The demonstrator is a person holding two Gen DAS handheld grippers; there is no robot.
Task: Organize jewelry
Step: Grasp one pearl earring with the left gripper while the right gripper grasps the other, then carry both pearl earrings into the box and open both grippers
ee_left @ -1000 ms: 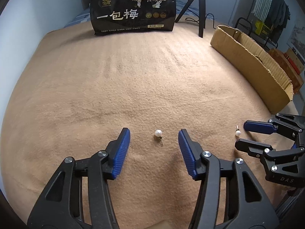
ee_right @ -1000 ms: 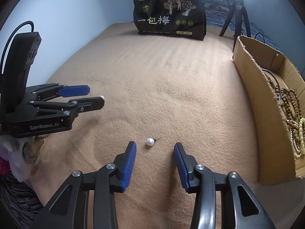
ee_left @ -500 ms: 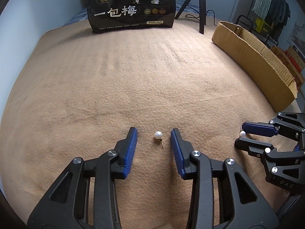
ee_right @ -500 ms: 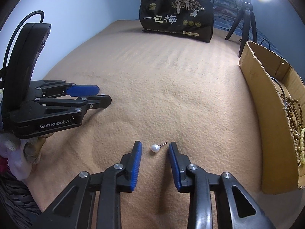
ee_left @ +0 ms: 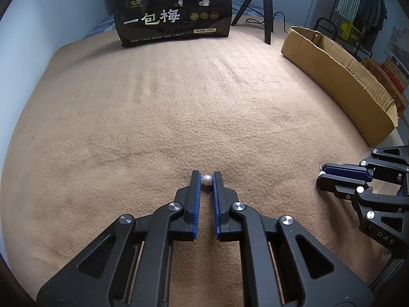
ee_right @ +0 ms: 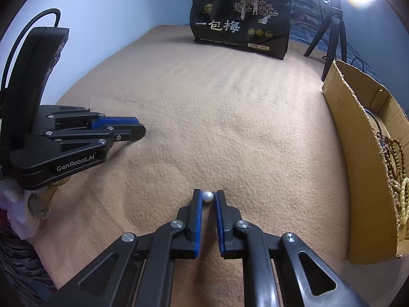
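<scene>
Two white pearl stud earrings lie on a tan blanket. My left gripper is shut on one pearl earring, pinched at the fingertips down on the blanket. My right gripper is shut on the other pearl earring, also at the fingertips on the blanket. In the left wrist view the right gripper shows at the right with its pearl at the tips. In the right wrist view the left gripper shows at the left, jaws together.
A long cardboard box stands along the right, holding brown and pale bead strings; it also shows in the left wrist view. A black snack bag and a black tripod stand at the far edge.
Both grippers have closed from wide open onto their pearl earrings. Both also moved slightly forward over the blanket.
</scene>
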